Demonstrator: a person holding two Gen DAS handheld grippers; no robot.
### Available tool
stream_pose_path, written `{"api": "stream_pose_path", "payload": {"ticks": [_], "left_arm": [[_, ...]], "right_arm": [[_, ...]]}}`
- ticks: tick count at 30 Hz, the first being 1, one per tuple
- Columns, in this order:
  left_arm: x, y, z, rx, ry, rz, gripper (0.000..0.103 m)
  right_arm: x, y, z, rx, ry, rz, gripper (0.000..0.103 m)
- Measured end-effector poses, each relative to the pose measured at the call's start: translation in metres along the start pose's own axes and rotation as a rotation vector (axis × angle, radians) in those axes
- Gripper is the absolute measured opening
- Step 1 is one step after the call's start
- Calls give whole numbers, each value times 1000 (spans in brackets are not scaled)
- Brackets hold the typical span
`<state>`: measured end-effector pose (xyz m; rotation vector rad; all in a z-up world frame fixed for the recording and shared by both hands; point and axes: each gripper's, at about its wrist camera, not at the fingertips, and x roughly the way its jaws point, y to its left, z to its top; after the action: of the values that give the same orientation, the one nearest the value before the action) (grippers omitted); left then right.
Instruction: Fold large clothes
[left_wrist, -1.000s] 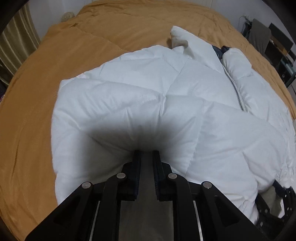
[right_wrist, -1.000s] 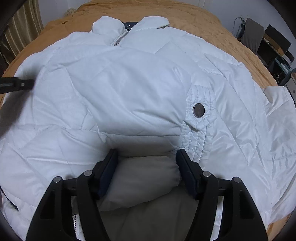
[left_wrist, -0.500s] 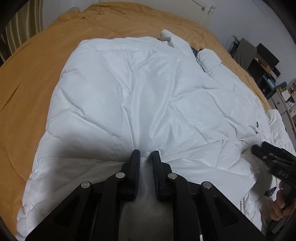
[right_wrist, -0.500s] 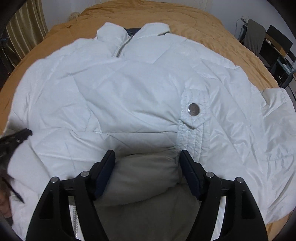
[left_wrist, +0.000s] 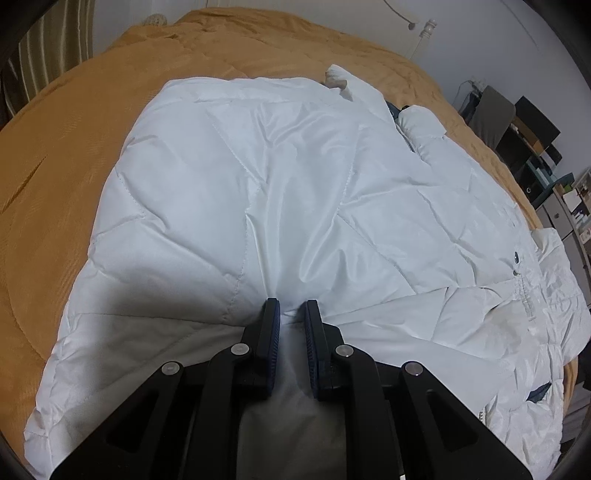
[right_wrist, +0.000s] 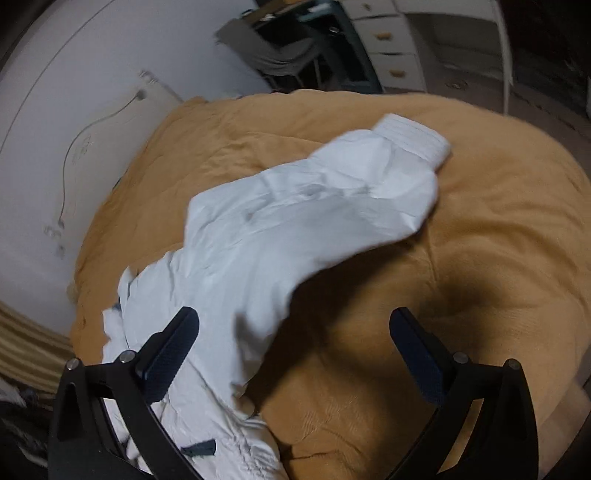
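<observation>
Your left gripper is pinched tight on a fold of the white puffer jacket, which lies spread across the bed with its collar toward the far edge. Your right gripper has just been opening and now gapes wide, with nothing pressed between its pads. The loose sleeve stretches toward the bed's far edge. Take its ribbed cuff, then lay it across the body while your left anchors the cloth.
</observation>
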<state>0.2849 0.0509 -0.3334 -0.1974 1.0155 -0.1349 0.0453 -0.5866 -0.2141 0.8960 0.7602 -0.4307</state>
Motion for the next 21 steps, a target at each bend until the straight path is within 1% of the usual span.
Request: {"api": "stream_pose_path", "payload": {"ticks": [2, 3, 4, 5, 6, 7, 8, 9, 10, 11, 12, 13, 14, 15, 16, 18, 19, 21], "left_arm": [[0, -2, 0, 7, -2, 6, 14], [1, -1, 2, 7, -3, 4, 14], [1, -1, 2, 4, -5, -1, 14], [0, 1, 1, 2, -7, -5, 14], [-1, 3, -1, -2, -9, -10, 14], [-2, 4, -2, -4, -9, -15, 14], [-3, 4, -3, -6, -10, -20, 14], [-3, 5, -2, -12, -9, -28, 14], [-2, 7, -1, -20, -9, -35, 14], [-2, 8, -2, -26, -8, -41, 14], [-5, 11, -4, -32, -7, -45, 14], [-5, 11, -3, -37, -6, -50, 14], [-5, 12, -4, -42, -6, -55, 14], [-6, 13, -4, -49, -6, -62, 14], [-6, 15, -4, -58, -4, -72, 14], [-8, 21, -4, -86, 3, -103, 14], [-9, 26, -4, -106, 8, -128, 14], [-11, 37, -5, -152, 21, -183, 14]], "right_arm": [[26, -19, 16, 96, 40, 102, 103], [44, -24, 23, 141, 77, 164, 103], [60, -25, 28, 180, 113, 208, 103], [75, -24, 33, 203, 141, 248, 103], [92, -22, 39, 223, 160, 256, 102], [101, -23, 41, 243, 149, 256, 89], [109, -20, 42, 264, 144, 281, 54], [114, -15, 42, 278, 152, 332, 36], [114, -3, 41, 267, 149, 367, 19], [106, 14, 40, 220, 122, 350, 19], [94, 44, 39, 121, 78, 320, 19], [83, 71, 36, 30, 53, 314, 18], [71, 100, 30, -50, 26, 328, 18], [57, 137, 20, -142, 8, 367, 18], [49, 168, 9, -219, 12, 407, 18], [35, 236, -26, -391, 18, 467, 18], [34, 264, -47, -468, 32, 485, 18], [41, 313, -98, -591, 93, 537, 18]]}}
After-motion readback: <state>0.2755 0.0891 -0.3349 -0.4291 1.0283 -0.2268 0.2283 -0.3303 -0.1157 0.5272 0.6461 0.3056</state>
